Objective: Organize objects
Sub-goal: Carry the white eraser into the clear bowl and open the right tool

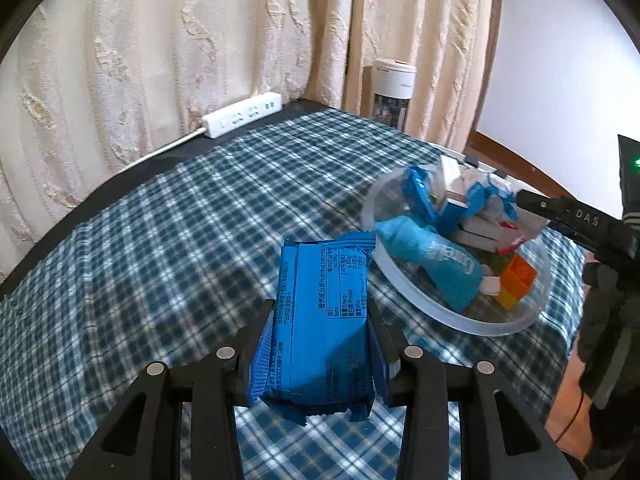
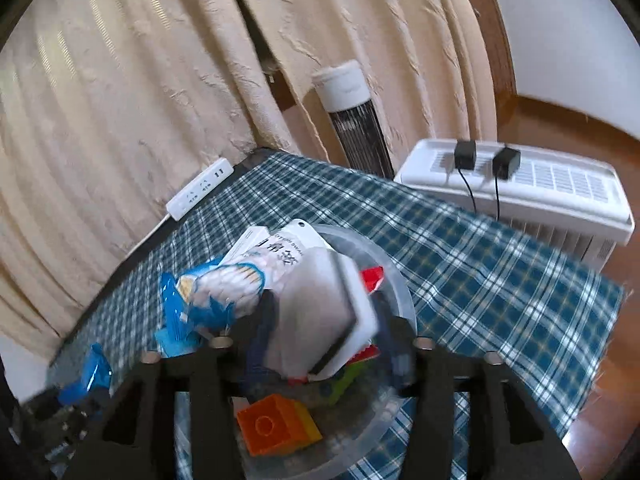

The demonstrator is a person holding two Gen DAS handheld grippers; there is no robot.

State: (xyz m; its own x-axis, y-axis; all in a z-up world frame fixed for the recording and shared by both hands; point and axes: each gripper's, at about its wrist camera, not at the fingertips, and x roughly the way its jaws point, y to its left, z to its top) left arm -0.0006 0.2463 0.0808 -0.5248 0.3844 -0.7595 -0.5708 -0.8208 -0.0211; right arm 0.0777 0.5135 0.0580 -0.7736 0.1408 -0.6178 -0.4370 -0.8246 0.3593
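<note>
Left gripper (image 1: 324, 320) clamped on a blue snack packet (image 1: 320, 320), held above the plaid-covered bench (image 1: 160, 240), just left of the clear plastic bowl (image 1: 408, 284). Right gripper (image 2: 324, 320) over the bowl, its 2 fingers pinching a white flat box (image 2: 320, 320) (blurred, tilted). Bowl holds blue wrappers (image 1: 432, 260), white packs and an orange-yellow block (image 2: 276, 428). White power strip (image 1: 244, 114) lies at the bench's far edge by the curtain (image 1: 160, 40).

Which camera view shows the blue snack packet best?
The left wrist view: the blue snack packet fills the centre, gripped in the left claw, its printed label sharp. The right wrist view shows only a blurred blue piece of it at the lower left edge.
</note>
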